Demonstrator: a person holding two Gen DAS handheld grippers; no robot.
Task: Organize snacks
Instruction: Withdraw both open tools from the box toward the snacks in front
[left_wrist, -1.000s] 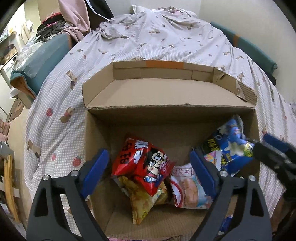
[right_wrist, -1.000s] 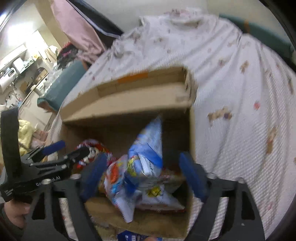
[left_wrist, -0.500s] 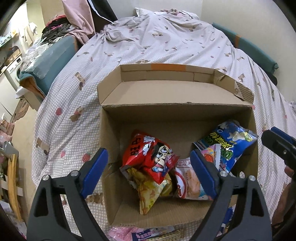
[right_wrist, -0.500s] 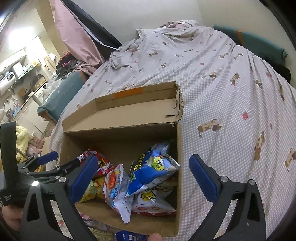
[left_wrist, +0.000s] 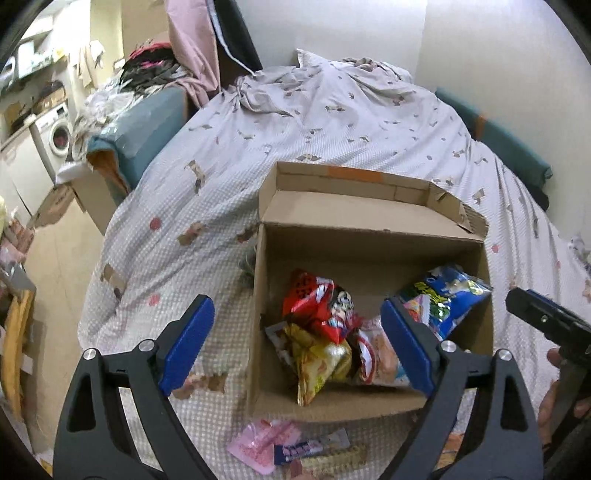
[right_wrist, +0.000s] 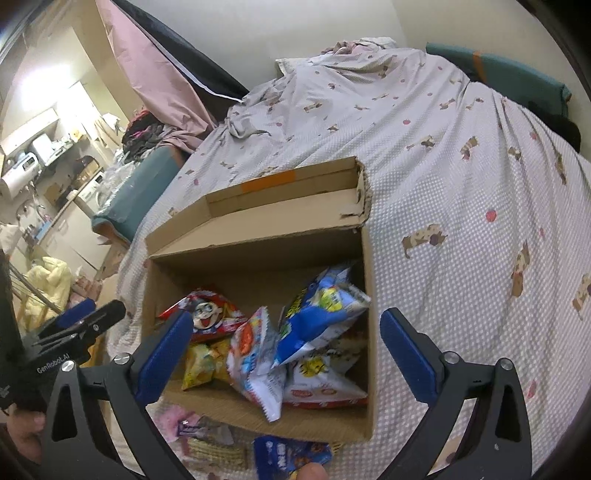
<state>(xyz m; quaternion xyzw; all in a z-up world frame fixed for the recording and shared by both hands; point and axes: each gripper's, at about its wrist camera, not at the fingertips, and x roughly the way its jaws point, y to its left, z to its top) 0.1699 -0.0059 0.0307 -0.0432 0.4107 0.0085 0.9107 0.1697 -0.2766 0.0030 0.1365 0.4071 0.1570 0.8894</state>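
Both claws are wide open and hold nothing: the left claw (left_wrist: 297, 341) and the right claw (right_wrist: 286, 349). Snack bags (right_wrist: 317, 325) lie in the box (right_wrist: 369, 332) on the bed (right_wrist: 461, 184).

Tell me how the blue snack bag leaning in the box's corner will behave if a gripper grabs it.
The blue snack bag looks puffed, so probably light and crushable. Its glossy film may slip between pads. It leans on other packets in the cardboard box, so pulling it could shift them.
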